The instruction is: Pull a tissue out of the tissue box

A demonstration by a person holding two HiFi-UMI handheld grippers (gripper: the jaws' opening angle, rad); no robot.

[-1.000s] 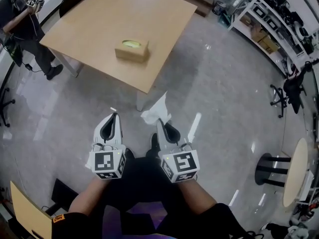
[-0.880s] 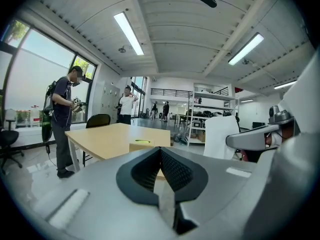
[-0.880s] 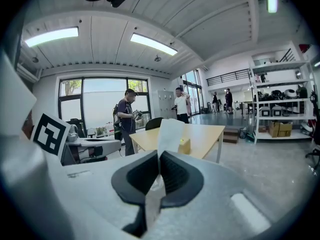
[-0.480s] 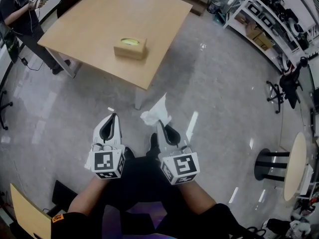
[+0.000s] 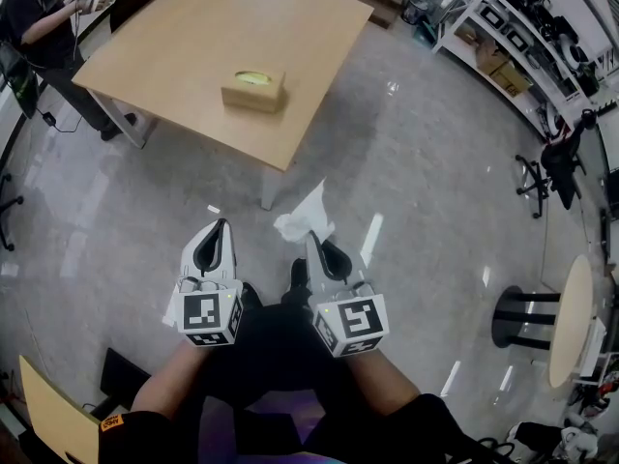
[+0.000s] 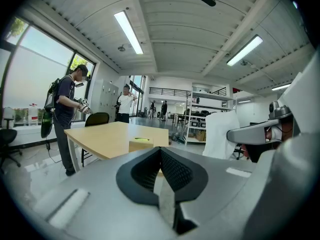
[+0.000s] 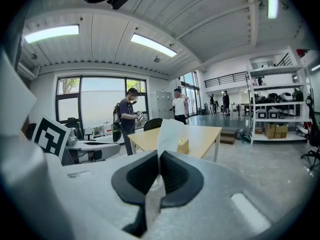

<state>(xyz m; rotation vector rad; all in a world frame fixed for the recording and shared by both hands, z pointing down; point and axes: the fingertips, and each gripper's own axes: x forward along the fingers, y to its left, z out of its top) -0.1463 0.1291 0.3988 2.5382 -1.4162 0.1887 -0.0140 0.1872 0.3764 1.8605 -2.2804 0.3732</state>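
A tan tissue box [image 5: 253,90] with a green-rimmed opening sits near the front edge of the wooden table [image 5: 193,37], far ahead of both grippers. My right gripper [image 5: 311,238] is shut on a white tissue [image 5: 305,218], which stands crumpled above its tips over the floor. In the right gripper view the tissue [image 7: 169,129] rises from between the pads, with the box [image 7: 183,145] small behind it. My left gripper [image 5: 222,224] is level beside the right one, jaws shut with nothing in them. The left gripper view shows the box [image 6: 145,144] and the held tissue [image 6: 220,134] off to the right.
A person [image 5: 39,27] stands at the table's far left corner. Metal shelves [image 5: 522,27] line the upper right, with an office chair [image 5: 561,167] and a round table [image 5: 571,332] to the right. A wooden board [image 5: 53,414] leans at the bottom left.
The head view has shifted slightly. Both grippers and the held tissue keep their places, and the box has not moved on the table.
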